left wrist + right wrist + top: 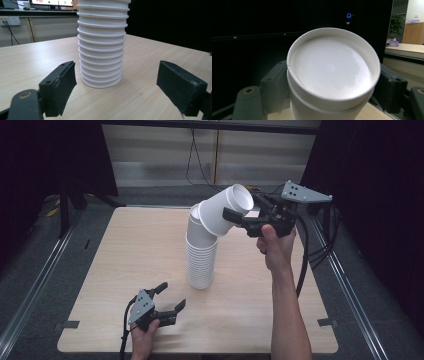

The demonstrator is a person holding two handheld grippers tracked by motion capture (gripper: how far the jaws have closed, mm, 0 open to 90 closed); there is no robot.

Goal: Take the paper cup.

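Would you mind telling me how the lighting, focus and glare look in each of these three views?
High view: table evenly lit, surroundings almost black, stack of cups throws a faint shadow. Left gripper view: stack sharp, near jaws softer. Right gripper view: held cup so close that its base is bright and slightly blurred, with a soft glare spot; background dark apart from a blue light.

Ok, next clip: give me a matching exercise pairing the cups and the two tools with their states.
Things:
1. Tilted white paper cup
2. Tall stack of white paper cups
3. Left tool
4. Right tool

States:
A. Jaws apart, holding nothing, low over the wooden table
B. Upright on the table
C. Clamped on a cup
D. Held aslant at the stack's top, rim facing the gripping tool

Pairs: 1-D, 2-B, 3-A, 4-C
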